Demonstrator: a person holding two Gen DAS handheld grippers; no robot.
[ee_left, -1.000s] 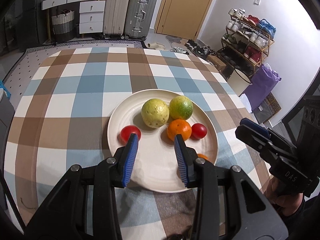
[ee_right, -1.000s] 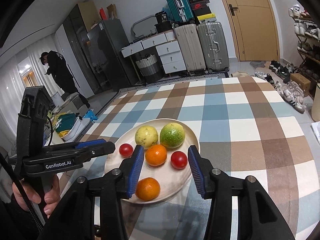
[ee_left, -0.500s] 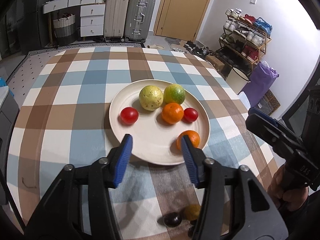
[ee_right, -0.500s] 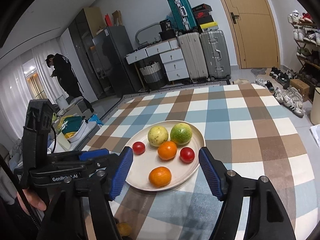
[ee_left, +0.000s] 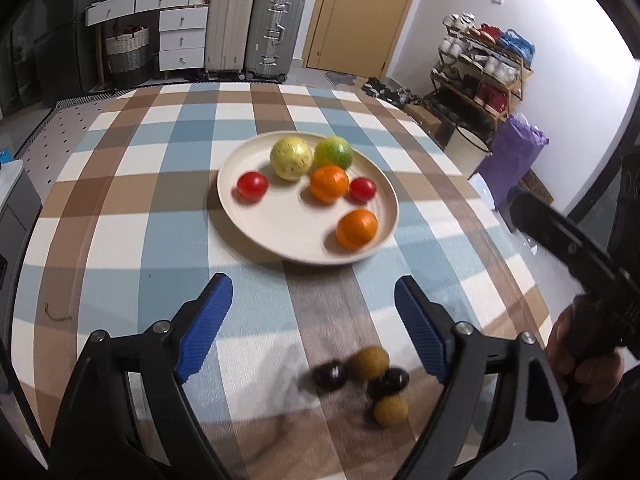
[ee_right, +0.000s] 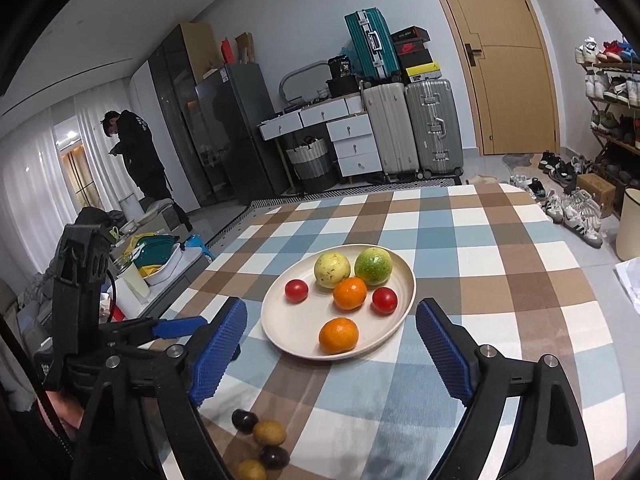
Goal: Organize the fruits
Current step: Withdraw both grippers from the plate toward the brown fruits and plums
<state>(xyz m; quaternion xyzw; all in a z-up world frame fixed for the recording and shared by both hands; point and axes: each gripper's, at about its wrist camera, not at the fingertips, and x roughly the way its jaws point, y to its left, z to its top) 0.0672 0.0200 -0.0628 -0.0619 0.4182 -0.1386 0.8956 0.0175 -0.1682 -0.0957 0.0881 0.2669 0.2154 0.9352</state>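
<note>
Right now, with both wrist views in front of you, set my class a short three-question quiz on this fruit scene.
1. How many fruits lie on the plate?
2. True or false: the left gripper holds an orange.
3. Where are the small dark and yellow-brown fruits? A) on the plate B) on the tablecloth, nearer the camera than the plate C) on the floor

Key: 1. six; 2. false, its jaws are open with nothing between them; 3. B
</note>
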